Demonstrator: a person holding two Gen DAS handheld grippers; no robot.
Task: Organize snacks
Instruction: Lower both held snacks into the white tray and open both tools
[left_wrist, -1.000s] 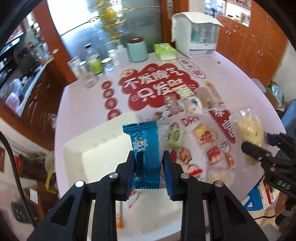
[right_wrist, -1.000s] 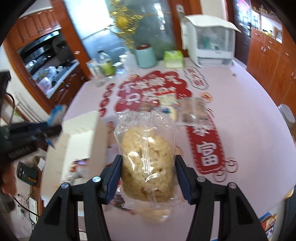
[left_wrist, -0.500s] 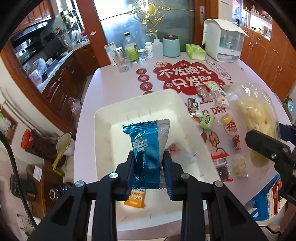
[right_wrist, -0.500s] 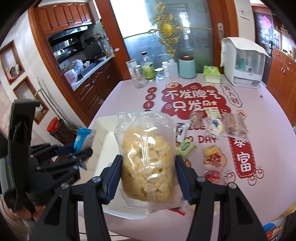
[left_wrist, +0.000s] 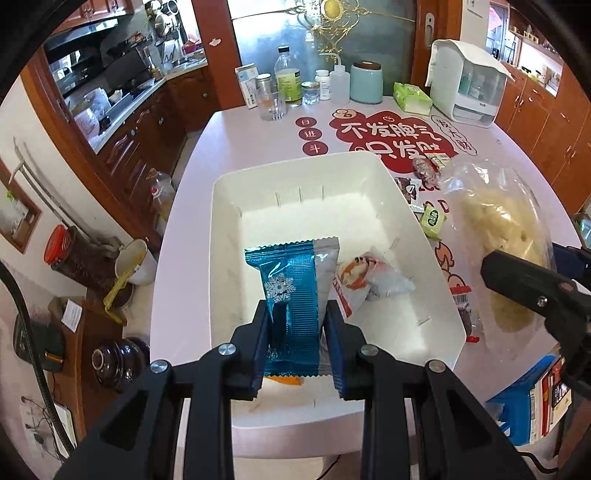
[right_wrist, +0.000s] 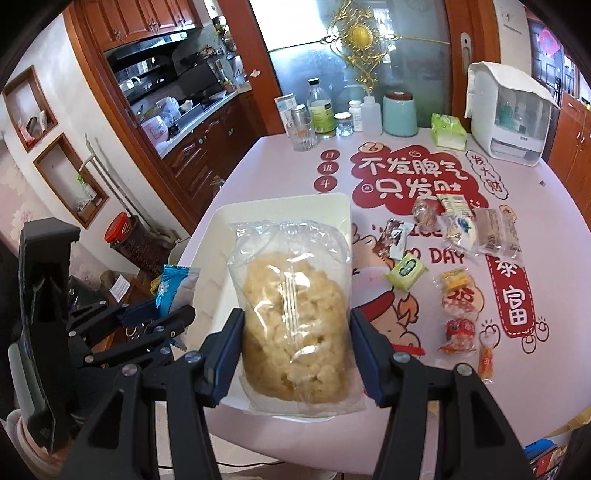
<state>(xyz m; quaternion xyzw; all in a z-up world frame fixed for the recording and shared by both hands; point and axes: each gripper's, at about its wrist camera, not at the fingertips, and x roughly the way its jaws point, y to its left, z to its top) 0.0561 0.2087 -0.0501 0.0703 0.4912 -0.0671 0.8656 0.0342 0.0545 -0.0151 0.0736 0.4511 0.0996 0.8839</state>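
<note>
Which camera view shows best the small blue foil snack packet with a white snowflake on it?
The left wrist view. There the blue foil snack packet stands upright and near, gripped by the left gripper above the white plastic bin. In the right wrist view the packet appears small at the left edge.

Over the last second both views swing from the snack-strewn middle of the table (left_wrist: 258, 122) towards its left end. The white bin (left_wrist: 221, 206), earlier only a corner at the edge of the left wrist view, now fills the middle of it, and the blue wrapper (left_wrist: 291, 295) hangs over its inside instead of over its rim. In the right wrist view the clear bag of yellow pieces (right_wrist: 295, 314) now hangs in front of the bin rather than over the table's red print, and the left gripper (right_wrist: 162, 314) appears much closer.
</note>
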